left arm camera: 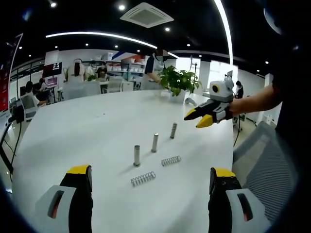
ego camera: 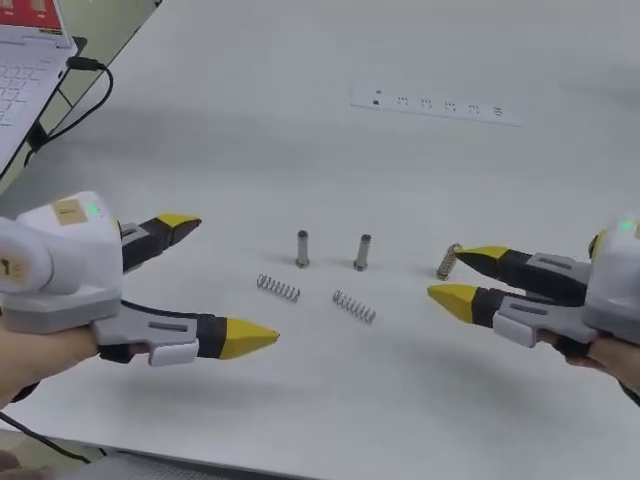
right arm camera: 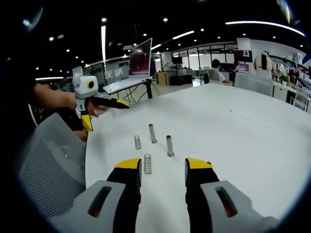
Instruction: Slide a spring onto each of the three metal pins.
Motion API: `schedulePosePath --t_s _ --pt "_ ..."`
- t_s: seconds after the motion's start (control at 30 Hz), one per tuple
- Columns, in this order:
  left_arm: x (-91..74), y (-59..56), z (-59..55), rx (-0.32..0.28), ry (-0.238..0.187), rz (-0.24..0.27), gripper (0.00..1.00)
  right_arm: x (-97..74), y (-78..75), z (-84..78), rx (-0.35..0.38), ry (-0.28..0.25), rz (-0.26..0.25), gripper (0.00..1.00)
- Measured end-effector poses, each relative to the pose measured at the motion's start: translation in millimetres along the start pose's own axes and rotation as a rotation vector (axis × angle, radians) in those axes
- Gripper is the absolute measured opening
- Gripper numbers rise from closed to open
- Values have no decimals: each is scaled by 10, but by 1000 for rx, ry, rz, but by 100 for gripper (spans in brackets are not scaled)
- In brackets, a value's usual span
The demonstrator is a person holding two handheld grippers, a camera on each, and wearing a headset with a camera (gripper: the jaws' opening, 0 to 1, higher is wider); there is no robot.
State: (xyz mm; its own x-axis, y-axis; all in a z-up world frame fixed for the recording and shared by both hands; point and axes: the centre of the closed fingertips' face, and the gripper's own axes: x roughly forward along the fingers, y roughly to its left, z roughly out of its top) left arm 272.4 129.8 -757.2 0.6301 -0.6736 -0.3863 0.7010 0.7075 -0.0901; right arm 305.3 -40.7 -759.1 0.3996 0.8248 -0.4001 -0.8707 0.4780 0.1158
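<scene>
Two bare metal pins [ego camera: 302, 249] [ego camera: 363, 252] stand upright mid-table. To their right a spring [ego camera: 447, 262] stands slightly tilted, seemingly over the third pin, which I cannot make out. Two loose springs [ego camera: 278, 288] [ego camera: 354, 306] lie flat in front of the pins. My left gripper [ego camera: 215, 279] hovers wide open to the left of the group, with nothing between its jaws. My right gripper [ego camera: 467, 275] is open, its tips close beside the standing spring [right arm camera: 147, 163]. The left gripper view has the pins [left arm camera: 137, 155] [left arm camera: 155, 142] and the flat springs [left arm camera: 143, 178] [left arm camera: 170, 160] ahead.
A white power strip [ego camera: 435, 105] lies at the back of the white table [ego camera: 250, 130]. A laptop [ego camera: 25, 60] with a black cable [ego camera: 85, 100] sits at the far left corner. The table's front edge runs just below the left gripper.
</scene>
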Motion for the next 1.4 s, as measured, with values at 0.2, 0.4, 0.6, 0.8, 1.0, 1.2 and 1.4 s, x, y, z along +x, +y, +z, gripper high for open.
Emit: schedulePosePath --t_s 0.2,0.4,0.6,0.8,1.0,1.2,1.4 --pt "-10 8 2 -1 -1 2 99 146 88 55 -14 -2 31 33" --pt "0 -3 -3 1 2 -1 99 278 168 33 -32 12 64 33" --pt "4 -14 -11 2 6 -3 99 385 238 23 -40 19 86 32" --pt "8 -18 -13 4 7 -1 99 527 332 -71 -63 58 113 30" --pt "-8 -15 -22 1 8 2 99 627 355 -179 -59 83 120 29" --pt "-16 -11 -27 2 10 4 99 707 327 -309 -61 118 111 25" --pt "-4 -25 -23 1 9 2 99 781 336 -460 -86 161 108 22"
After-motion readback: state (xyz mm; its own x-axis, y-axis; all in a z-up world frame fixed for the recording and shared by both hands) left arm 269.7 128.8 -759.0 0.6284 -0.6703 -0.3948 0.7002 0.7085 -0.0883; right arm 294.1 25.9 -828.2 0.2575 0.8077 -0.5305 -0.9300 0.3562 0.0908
